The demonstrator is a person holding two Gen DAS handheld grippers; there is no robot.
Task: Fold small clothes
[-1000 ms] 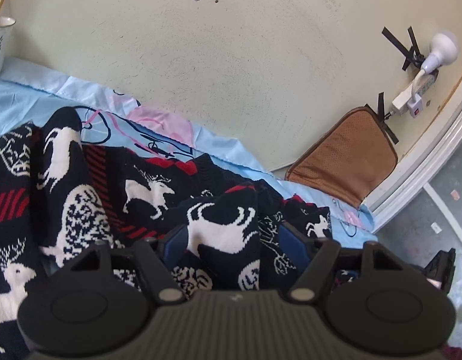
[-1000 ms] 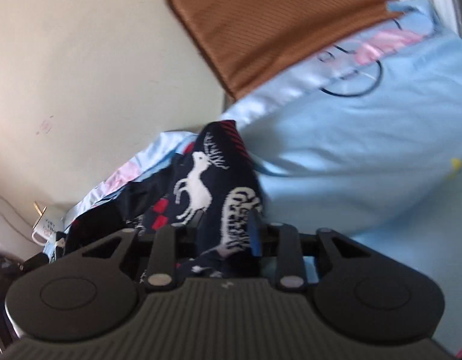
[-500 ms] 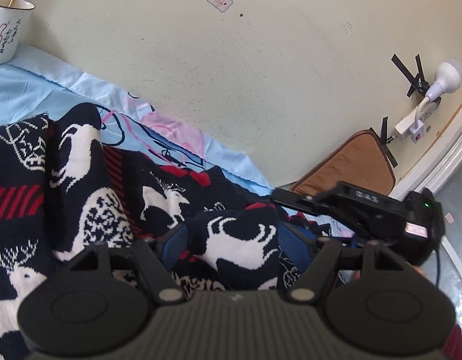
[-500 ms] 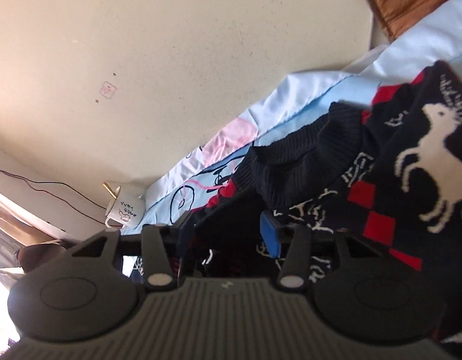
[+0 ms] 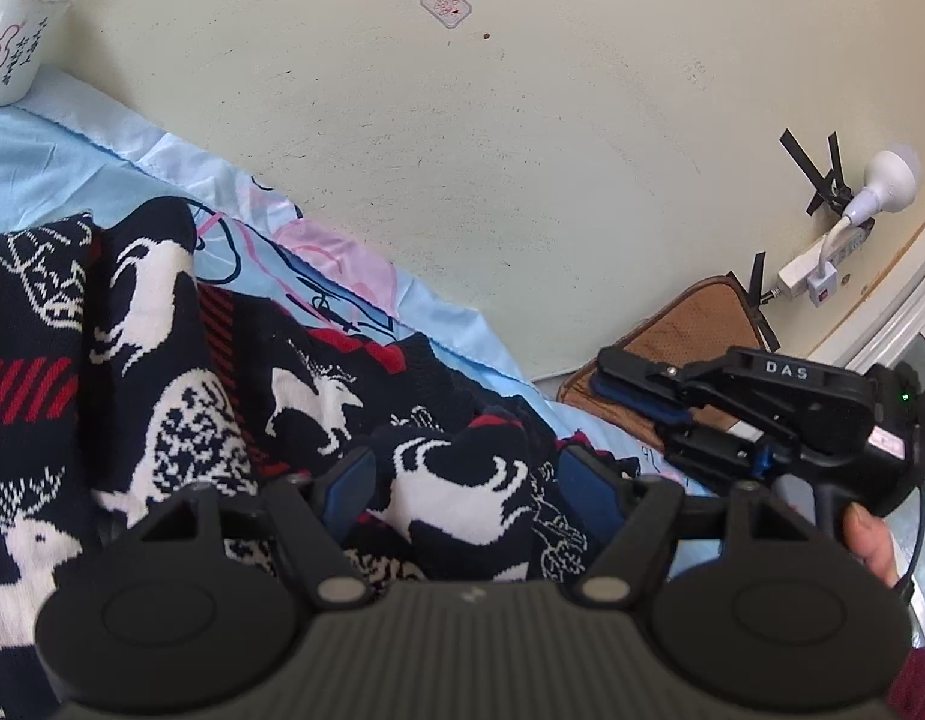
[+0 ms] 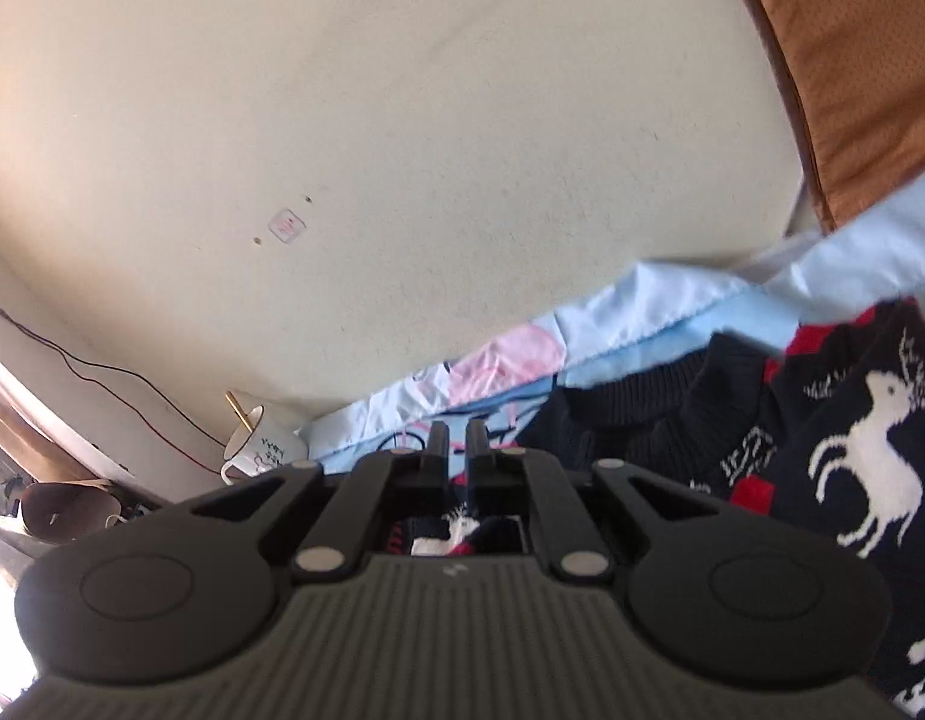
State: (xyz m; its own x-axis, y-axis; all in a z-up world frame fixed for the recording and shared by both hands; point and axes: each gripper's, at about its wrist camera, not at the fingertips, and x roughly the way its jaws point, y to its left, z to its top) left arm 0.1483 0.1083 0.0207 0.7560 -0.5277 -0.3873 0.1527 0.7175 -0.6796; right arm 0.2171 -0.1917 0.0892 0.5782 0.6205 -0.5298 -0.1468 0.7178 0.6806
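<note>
Left wrist view: left gripper (image 5: 462, 474) grasping a sweater (image 5: 180, 396) fold on the blue sheet (image 5: 48, 156); right gripper (image 5: 618, 375) alongside. Right wrist view alone: its jaws just clenched together, nothing between them.

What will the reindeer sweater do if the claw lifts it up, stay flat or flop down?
The reindeer sweater will probably flop and sag: it already lies in soft bunched folds on the blue sheet. Its thick knit looks fairly heavy for a small garment, so loose parts would likely dangle. It seems unlikely to slip, since a fold sits bunched between the left claw pads.
</note>
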